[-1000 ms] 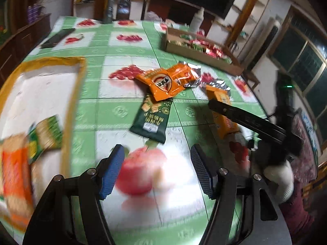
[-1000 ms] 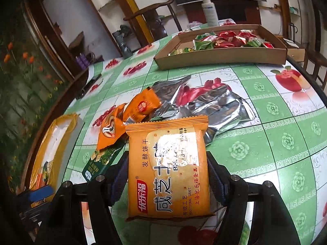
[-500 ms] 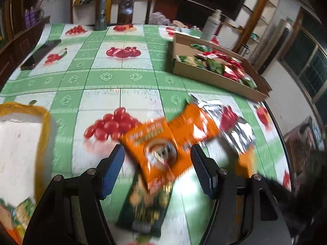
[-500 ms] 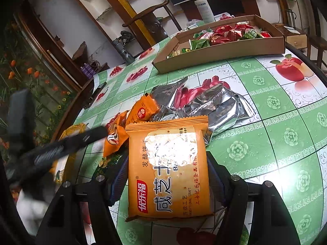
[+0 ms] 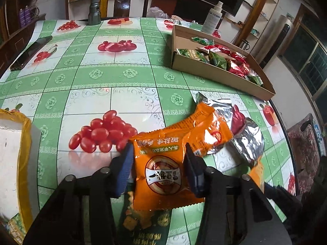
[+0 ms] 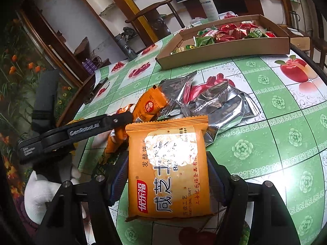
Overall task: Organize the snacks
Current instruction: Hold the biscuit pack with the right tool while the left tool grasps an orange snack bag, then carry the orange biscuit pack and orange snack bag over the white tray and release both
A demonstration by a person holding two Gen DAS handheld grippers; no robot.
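Orange snack packet point(image 5: 163, 169), glossy, round emblem, crinkled edges

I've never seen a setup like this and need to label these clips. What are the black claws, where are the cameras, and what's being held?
No robot: a person holds a handheld two-finger gripper in each hand, a camera on each looking along its fingers. The left gripper has just been closing and now pinches an orange snack packet. The right gripper holds a larger orange cracker pack. On the fruit-print tablecloth lie silver foil packets and a cardboard tray of red and green snacks.
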